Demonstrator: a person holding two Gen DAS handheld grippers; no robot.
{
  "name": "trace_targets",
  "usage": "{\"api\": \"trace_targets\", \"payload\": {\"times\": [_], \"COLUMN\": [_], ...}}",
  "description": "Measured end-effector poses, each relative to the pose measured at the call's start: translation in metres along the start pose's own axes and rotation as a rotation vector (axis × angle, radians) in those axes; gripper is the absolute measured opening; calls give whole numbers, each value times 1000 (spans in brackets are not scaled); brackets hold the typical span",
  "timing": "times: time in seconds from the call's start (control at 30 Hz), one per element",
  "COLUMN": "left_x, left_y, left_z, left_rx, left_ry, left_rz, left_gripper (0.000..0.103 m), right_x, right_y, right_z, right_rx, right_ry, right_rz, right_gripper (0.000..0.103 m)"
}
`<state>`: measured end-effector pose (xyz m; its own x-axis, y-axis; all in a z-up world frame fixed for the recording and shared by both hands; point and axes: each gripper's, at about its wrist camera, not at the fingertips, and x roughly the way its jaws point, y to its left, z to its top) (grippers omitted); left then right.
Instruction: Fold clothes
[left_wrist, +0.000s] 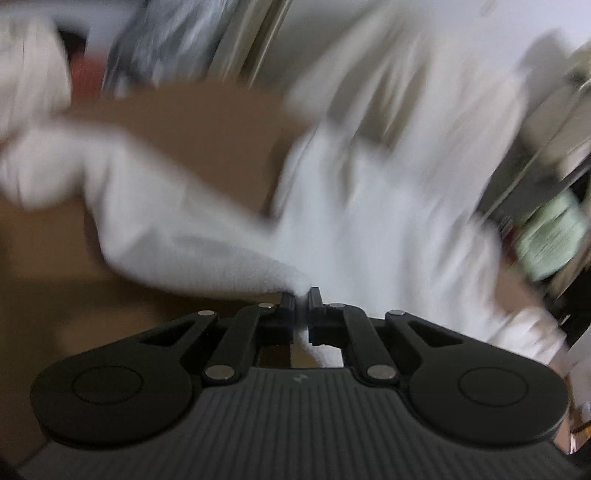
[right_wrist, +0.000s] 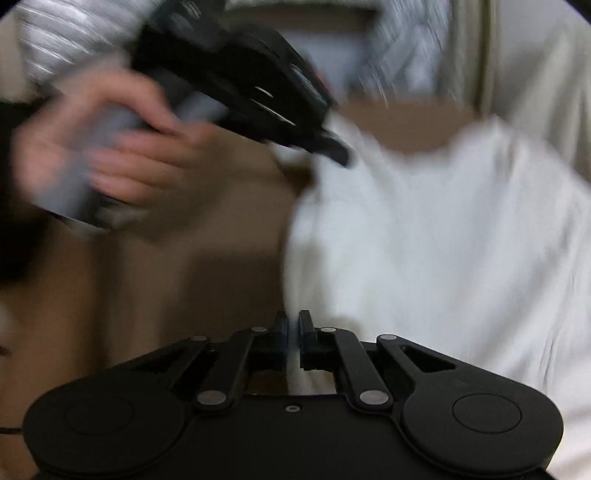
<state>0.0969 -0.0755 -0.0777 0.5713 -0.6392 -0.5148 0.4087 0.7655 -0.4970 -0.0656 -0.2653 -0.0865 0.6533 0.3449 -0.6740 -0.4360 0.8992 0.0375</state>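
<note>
White garment (left_wrist: 369, 206): we hold it lifted over the brown bench (left_wrist: 207, 122), one sleeve trailing to the left. Left gripper (left_wrist: 303, 299): fingers clamped on a fold of the cloth. Right gripper (right_wrist: 292, 323): fingers clamped on the garment's (right_wrist: 443, 236) edge. In the right wrist view, our left hand (right_wrist: 110, 155) grips the other tool's grey handle, up and to the left. Both views are heavily blurred; background details cannot be told.
</note>
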Motion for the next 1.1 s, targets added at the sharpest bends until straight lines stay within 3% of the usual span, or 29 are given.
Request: {"api": "trace_targets", "payload": {"times": [0.03,0.1,0.2,0.23,0.3,0.4,0.47,0.53,0.6,0.67,0.8,0.93,0.97,1.0,1.1], "left_x": [-12,-13,20,27,32,29,30,30,31,26,28,36,38,39,29], "left_y": [4,31,79,90,100,83,71,62,63,67,68,70,70,71,73], "left_z": [0,-7,-30,-36,-45,-45,-44,-44,-43,-42,-44,-46,-45,-45,-46], "left_rx": [-22,-137,-308,-352,-404,-306,-238,-181,-192,-220,-233,-241,-246,-249,-284], "left_ry": [-41,-20,153,196,240,219,210,203,198,184,177,181,178,174,155], "left_rz": [-25,-36,70,86,95,132,171,205,201,175,168,182,182,179,171], "left_gripper": [5,5,6,6,6,6,6,6,6,6,6,6,6,6,6], "right_x": [-13,-30,-2,7,23,19,11,1,3,15,46,57,57,56,44], "right_y": [9,31,51,57,64,71,59,43,32,22,1,-18,-17,-12,8], "right_z": [2,1,-13,-17,-33,-38,-25,-11,-7,-7,-19,-21,-20,-19,-26], "right_rx": [-59,-214,-240,-247,-232,-247,-179,-124,-123,-124,-92,89,69,17,-76], "right_ry": [-50,-120,-34,-4,62,56,30,7,32,87,182,160,165,159,137], "right_rz": [-47,-166,-105,-83,33,1,-11,-74,-134,-172,-137,-88,-81,-61,-55], "right_gripper": [7,7,8,3,2,3,10,35,46,46,45,47,43,9,7]}}
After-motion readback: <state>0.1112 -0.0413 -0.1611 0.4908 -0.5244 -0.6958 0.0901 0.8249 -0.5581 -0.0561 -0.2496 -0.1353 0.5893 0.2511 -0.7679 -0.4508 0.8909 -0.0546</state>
